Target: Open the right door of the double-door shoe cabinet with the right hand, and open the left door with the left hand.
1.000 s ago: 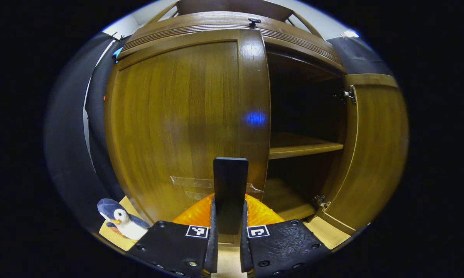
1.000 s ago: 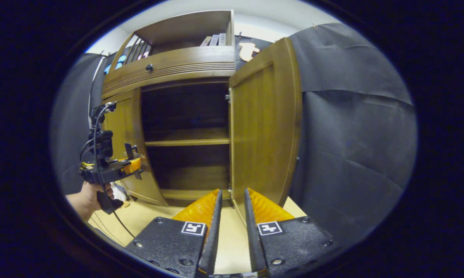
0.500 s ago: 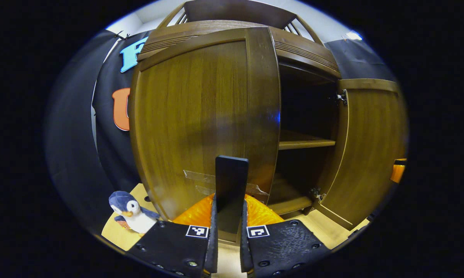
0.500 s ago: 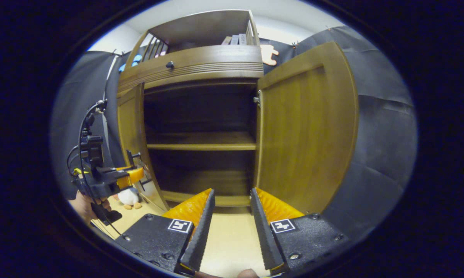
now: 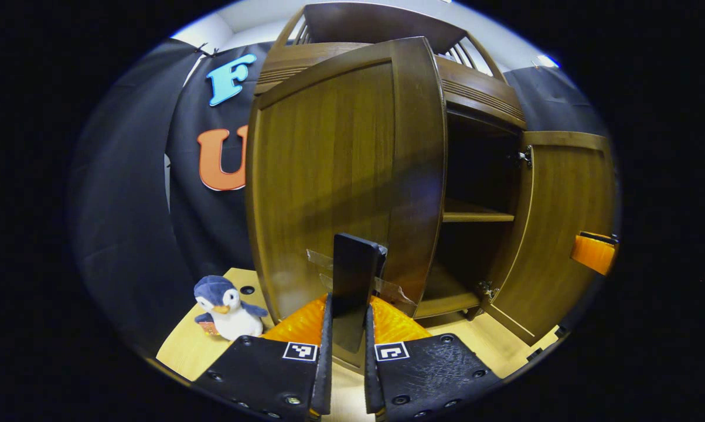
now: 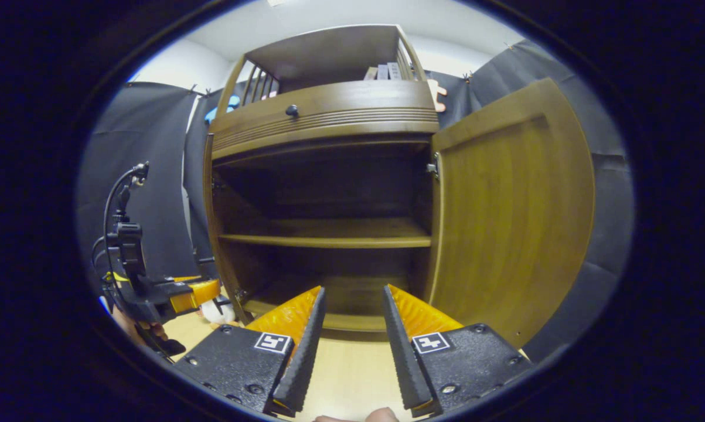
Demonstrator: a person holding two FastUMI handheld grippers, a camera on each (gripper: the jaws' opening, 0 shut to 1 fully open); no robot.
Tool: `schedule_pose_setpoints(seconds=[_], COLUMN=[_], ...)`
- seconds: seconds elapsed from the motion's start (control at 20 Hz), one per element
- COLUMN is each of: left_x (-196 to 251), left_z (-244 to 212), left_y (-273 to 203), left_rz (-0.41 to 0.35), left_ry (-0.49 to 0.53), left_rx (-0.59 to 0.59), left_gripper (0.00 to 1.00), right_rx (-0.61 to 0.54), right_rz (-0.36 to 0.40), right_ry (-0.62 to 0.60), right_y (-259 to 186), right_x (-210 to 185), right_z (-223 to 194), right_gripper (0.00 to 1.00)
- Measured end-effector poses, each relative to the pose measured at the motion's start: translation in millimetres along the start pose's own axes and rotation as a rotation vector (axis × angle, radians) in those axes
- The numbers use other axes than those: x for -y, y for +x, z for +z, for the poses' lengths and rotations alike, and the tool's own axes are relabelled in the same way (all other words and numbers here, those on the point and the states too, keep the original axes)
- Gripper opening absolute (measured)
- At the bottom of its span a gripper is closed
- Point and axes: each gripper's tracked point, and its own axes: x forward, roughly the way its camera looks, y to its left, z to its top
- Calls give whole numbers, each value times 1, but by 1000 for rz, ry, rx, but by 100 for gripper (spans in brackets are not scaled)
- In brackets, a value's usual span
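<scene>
Here, my left gripper (image 5: 347, 328) pinches the upright handle (image 5: 355, 275) on the left door (image 5: 334, 176), dead ahead. My right gripper (image 6: 345, 328) hangs spread, holding nothing; the right door (image 6: 504, 217) stands wide.

Bright overhead light, dark cabinet interior (image 6: 329, 187), soft sheen on the left door (image 5: 340, 170), strong fisheye edge bending.

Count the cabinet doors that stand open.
2. The left door is swung out, with the left tongs shut on its handle. The right door is swung wide at the cabinet's right side, free of the open right tongs.
</scene>
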Motion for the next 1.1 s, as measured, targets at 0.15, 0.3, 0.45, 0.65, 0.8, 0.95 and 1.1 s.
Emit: schedule_pose_setpoints(seconds=[0.15, 0.3, 0.45, 0.65, 0.8, 0.95, 1.1], left_x=[-17, -41, -71, -108, -116, -121, -137], left_z=[-3, -5, -5, 6, 3, 1, -14], left_y=[-14, -30, -44, -59, -62, -68, -80], left_rz=[33, 79, 169, 261, 235, 198, 215], left_ry=[-22, -35, -19, -5, -42, -41, -51], left_rx=[3, 2, 18, 65, 53, 39, 9], left_gripper=[30, 21, 21, 29, 15, 15, 14], right_rx=[-2, -8, -29, -55, -49, -55, -55], right_rz=[39, 70, 62, 74, 60, 42, 32], right_ry=[-16, -17, -33, -35, -34, -33, -25], right_y=[3, 7, 11, 22, 29, 35, 35], right_x=[-14, -28, -31, -42, -46, -48, -48], right_z=[-3, -6, -8, -11, -8, -9, -9], right_gripper=[63, 62, 63, 63, 63, 62, 62])
